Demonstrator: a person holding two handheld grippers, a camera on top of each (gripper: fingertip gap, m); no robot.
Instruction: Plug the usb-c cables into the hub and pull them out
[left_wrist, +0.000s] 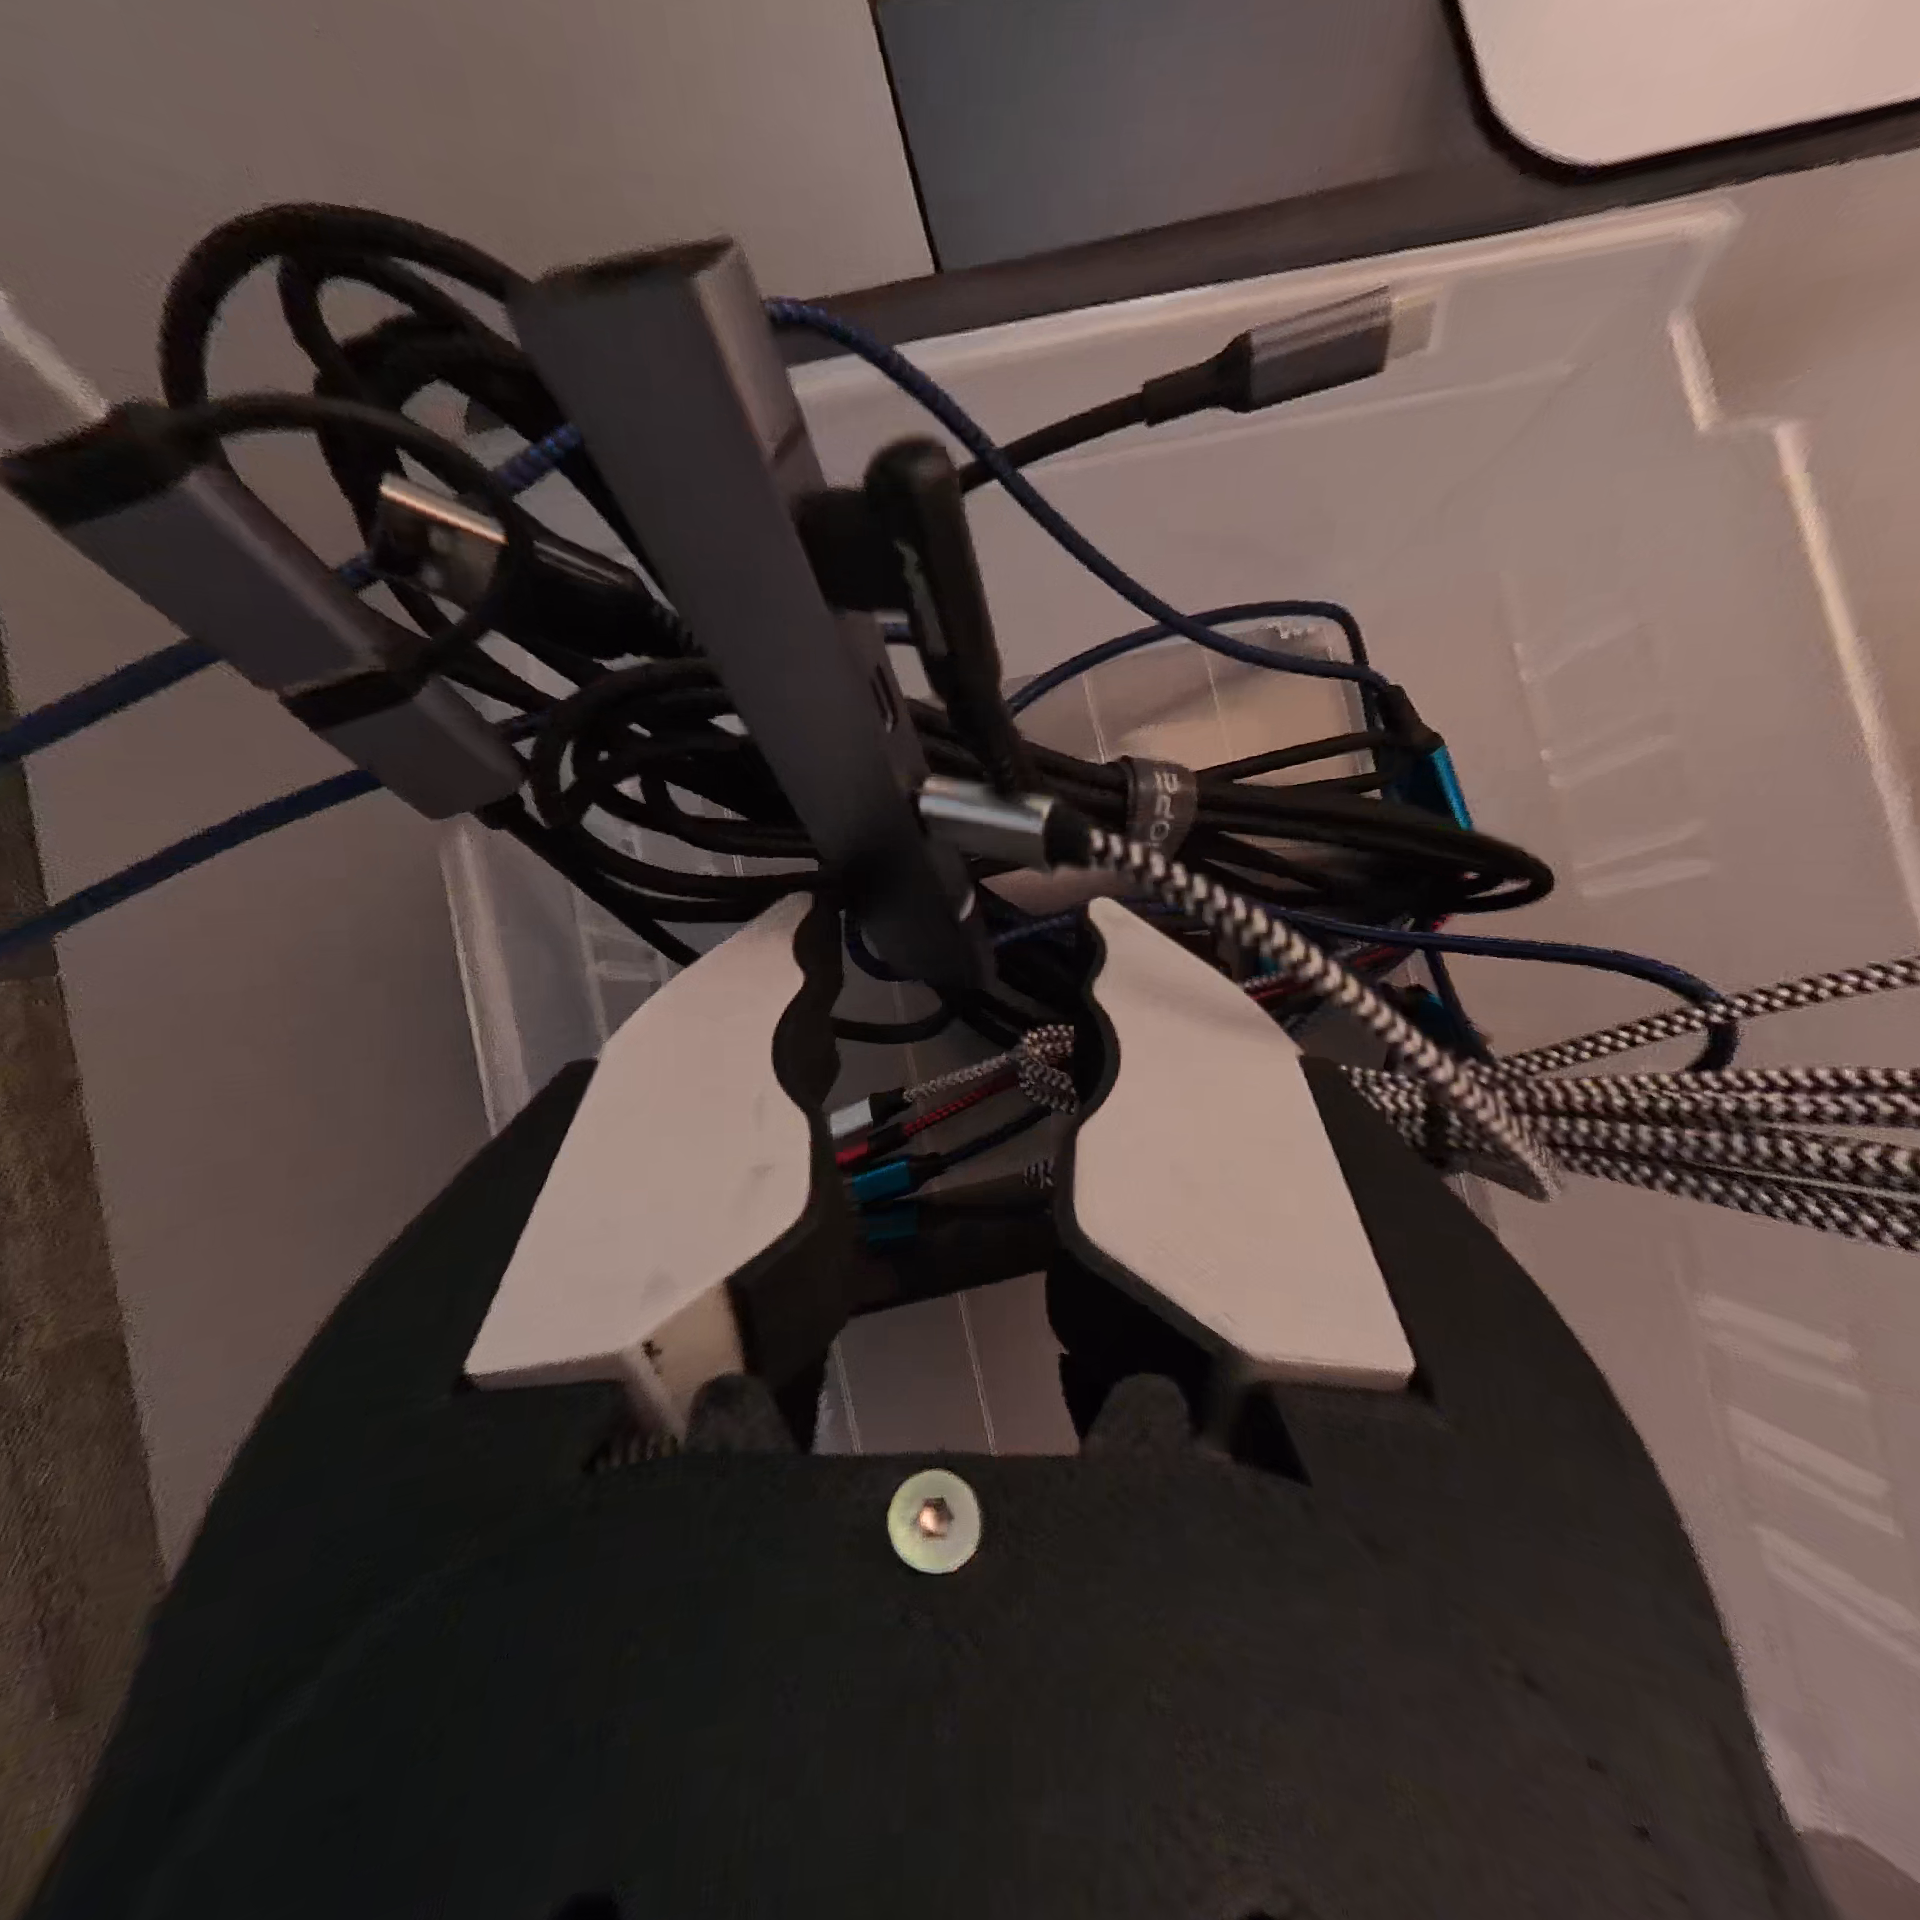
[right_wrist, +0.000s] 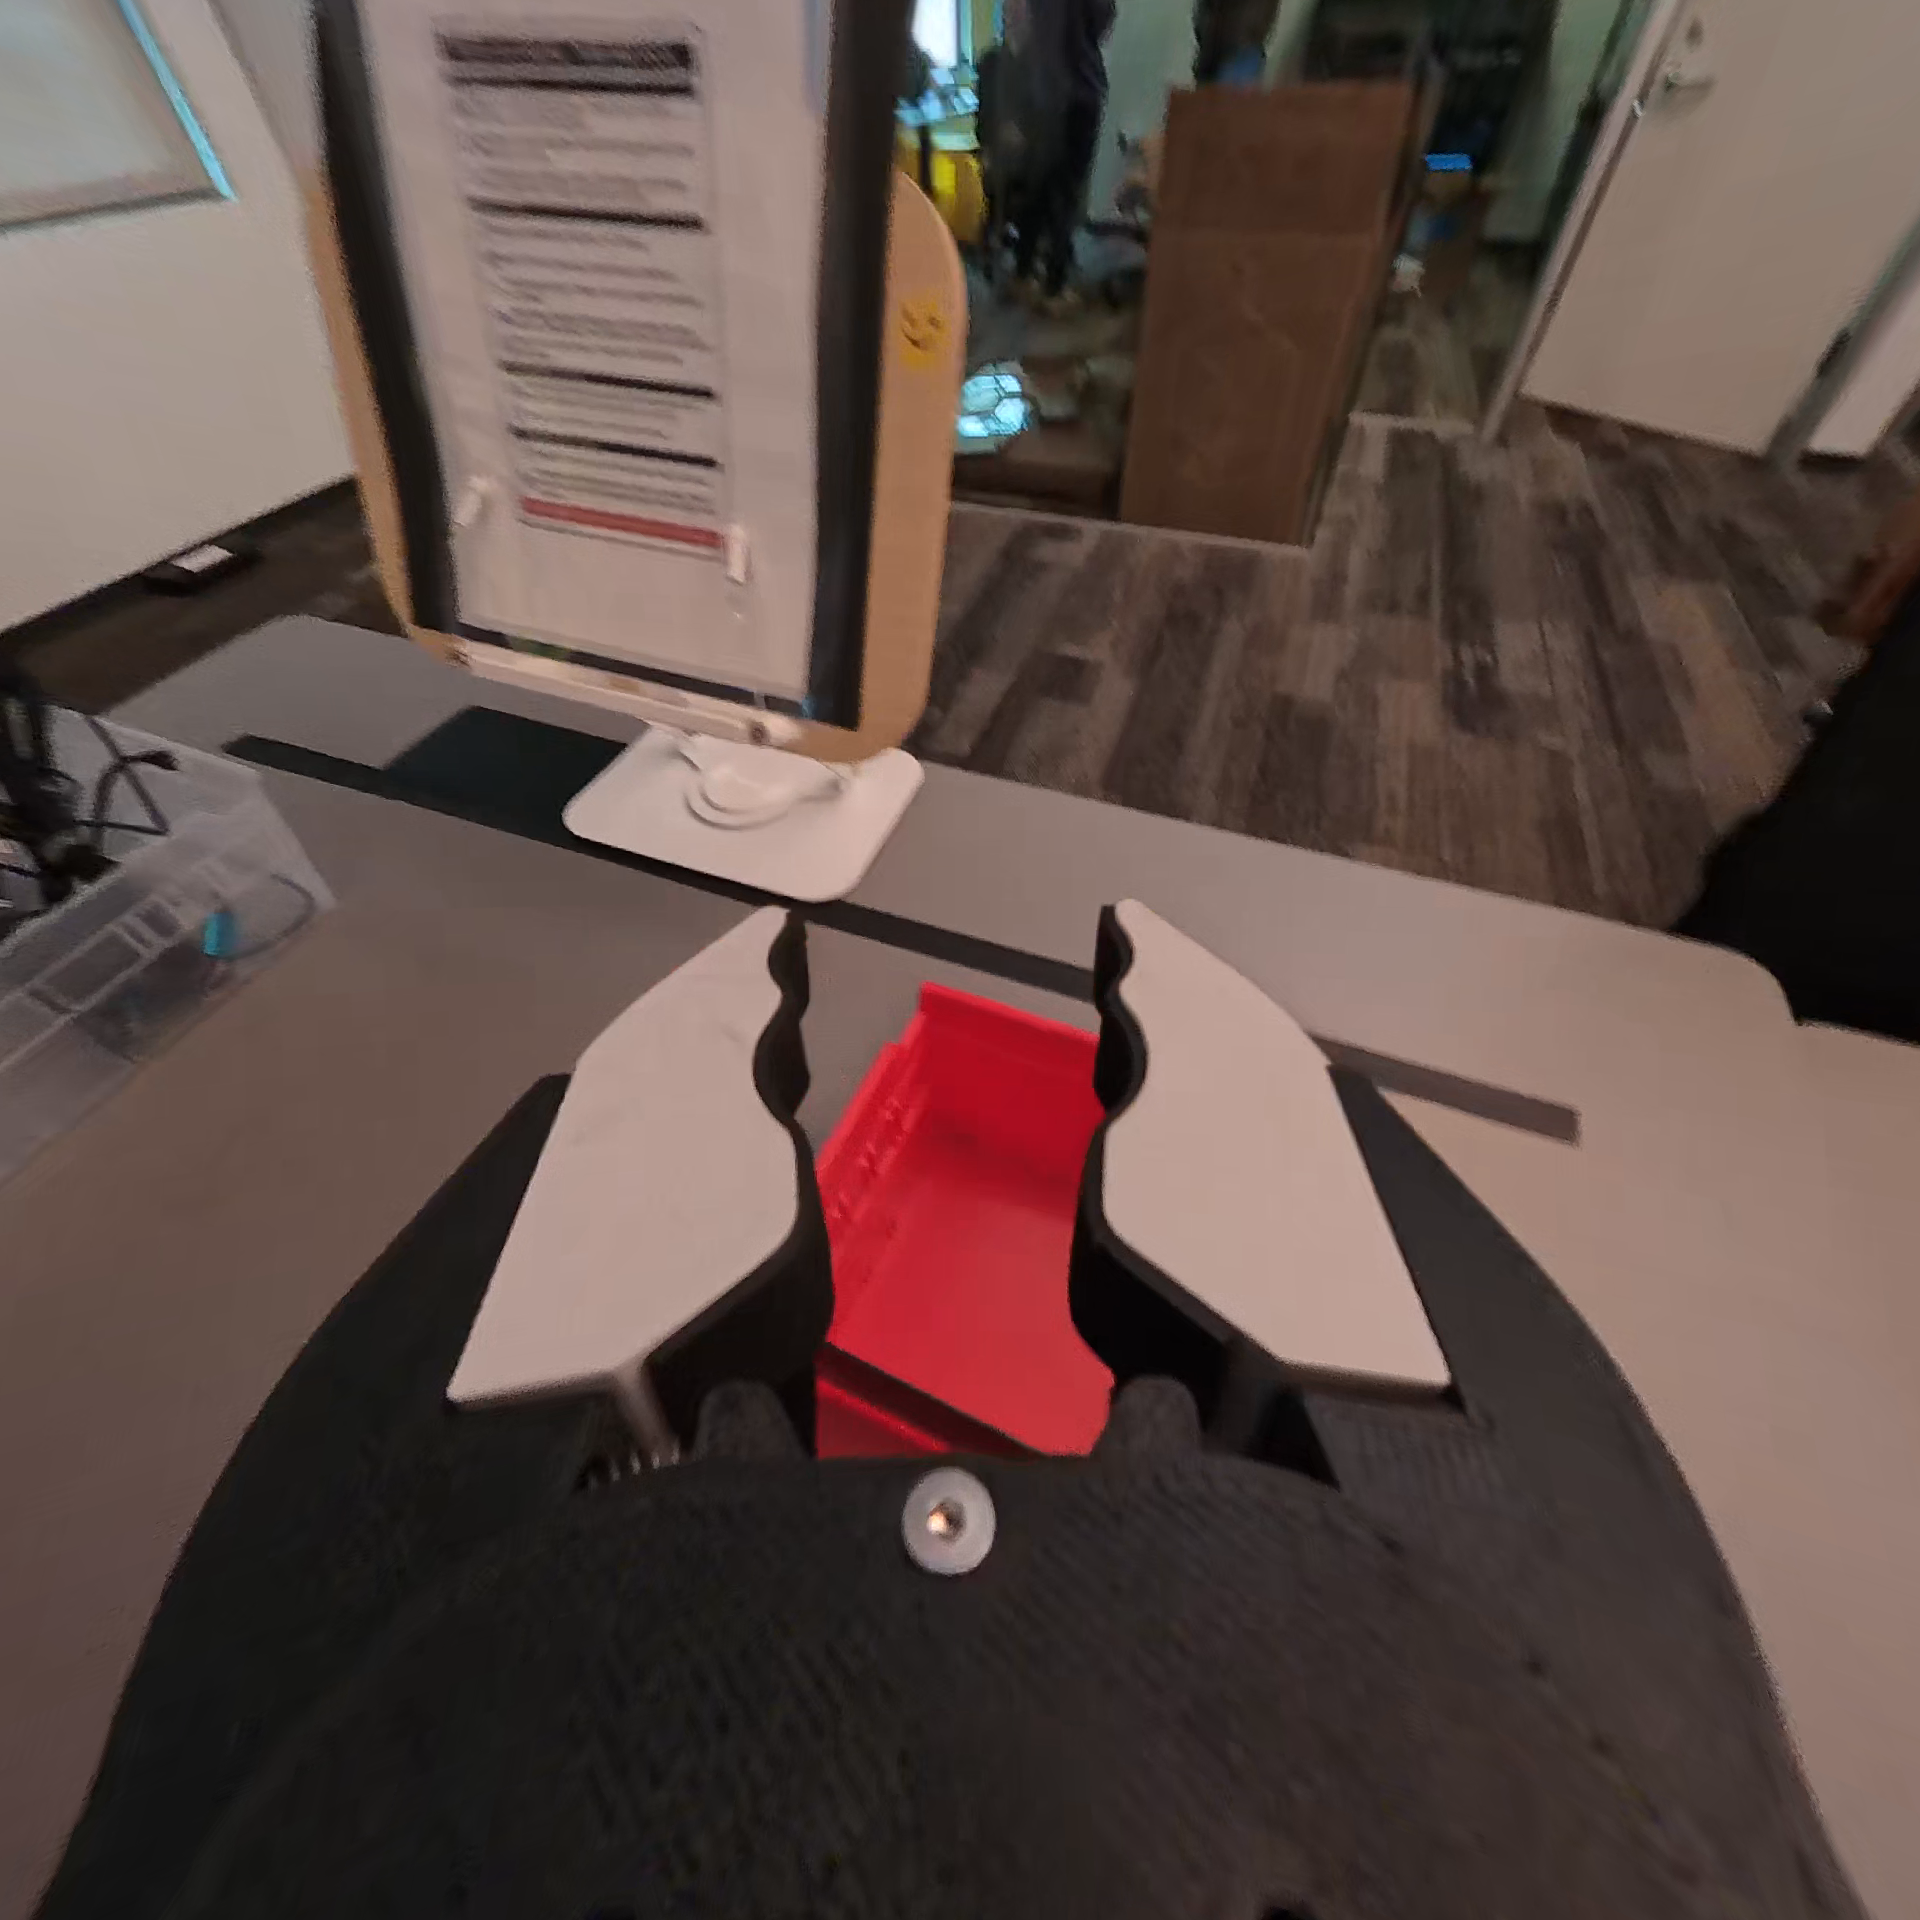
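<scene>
- Left claw (left_wrist: 951, 935) grips the low end of a grey hub (left_wrist: 727, 582), whose long axis runs up toward 11 o'clock.
- Cables (left_wrist: 1195, 831) hang tangled round the hub over a clear bin (left_wrist: 1558, 520); a striped cable (left_wrist: 1299, 966) is plugged into its side at 3 o'clock.
- Right claw (right_wrist: 951, 971) gapes wide, empty, over a red tray (right_wrist: 966, 1195) on the table (right_wrist: 312, 1091).
- Judged: the left claw is nearer; the right must cross toward 9 o'clock.
</scene>
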